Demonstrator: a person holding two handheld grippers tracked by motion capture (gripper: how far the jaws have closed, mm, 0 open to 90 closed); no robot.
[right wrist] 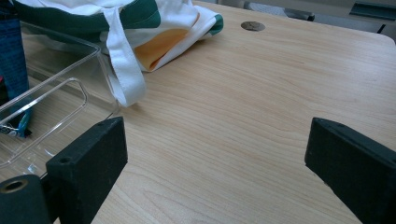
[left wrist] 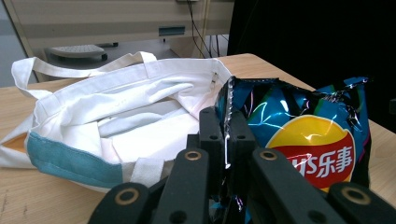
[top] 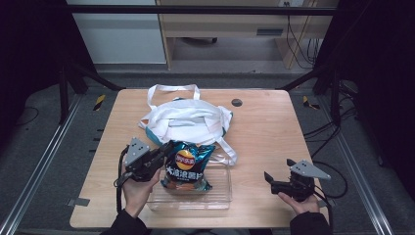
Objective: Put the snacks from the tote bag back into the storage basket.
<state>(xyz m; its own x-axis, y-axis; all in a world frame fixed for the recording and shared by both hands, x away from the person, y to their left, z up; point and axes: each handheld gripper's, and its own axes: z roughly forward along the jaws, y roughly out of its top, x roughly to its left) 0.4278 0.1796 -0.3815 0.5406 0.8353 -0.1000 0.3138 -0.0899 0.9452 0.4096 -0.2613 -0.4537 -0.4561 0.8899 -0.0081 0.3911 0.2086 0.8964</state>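
Wooden table (top: 264, 142): left gripper (top: 164, 152) pinches upright chip bag (top: 188, 166).

Lab or office — framed table (top: 264, 127), cables (top: 298, 44), desk (top: 220, 29)

1 tote bag (top: 188, 120), 1 chip bag (top: 187, 166), 1 clear bin (top: 220, 195)

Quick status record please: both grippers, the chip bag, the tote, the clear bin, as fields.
left gripper: shut on the chip bag's top edge
right gripper: open, holds nothing, over bare table right of the bin
chip bag: blue, upright, over the bin's left half
clear bin: transparent, at the near table edge
tote bag: white with teal trim, lying behind the bin, one strap draped at the bin's far right corner
table: light wood
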